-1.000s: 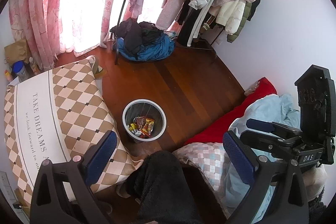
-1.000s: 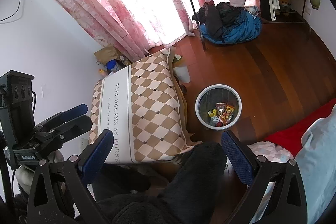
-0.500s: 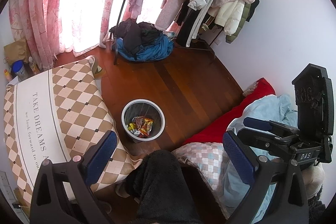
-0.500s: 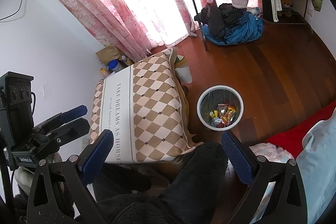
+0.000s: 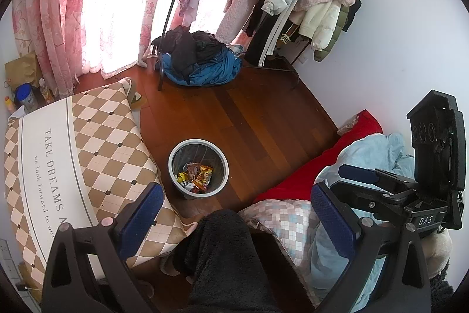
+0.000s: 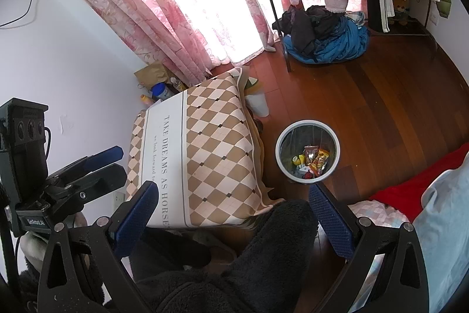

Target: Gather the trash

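Left to right: the left tongs [image 5: 234,213] hang high above a bedroom floor, jaws spread wide and holding nothing, over the bench [image 5: 73,154] with its diamond-pattern cloth. The grey waste bin [image 5: 198,168] stands on the wooden floor [image 5: 249,113] just beside the bench's edge — ahead of and below both tools, well apart from either. In the left view it sits slightly left of the midline between the blue pads; in the right view it lies nearer the right-hand pad, so neither hand looks clearly closer. Bright snack wrappers [image 5: 199,175] lie at its bottom; no loose trash is plain on the floor around it. The bin is round and upright, mouth open to the ceiling, so there is no long axis to line up with — the rim is the likely hold if it is to be lifted. The right tongs [image 6: 233,213] also gape wide and empty, above the person's dark fleece-clad knee [image 6: 258,248] and the red blanket [image 6: 410,189] at the far right.
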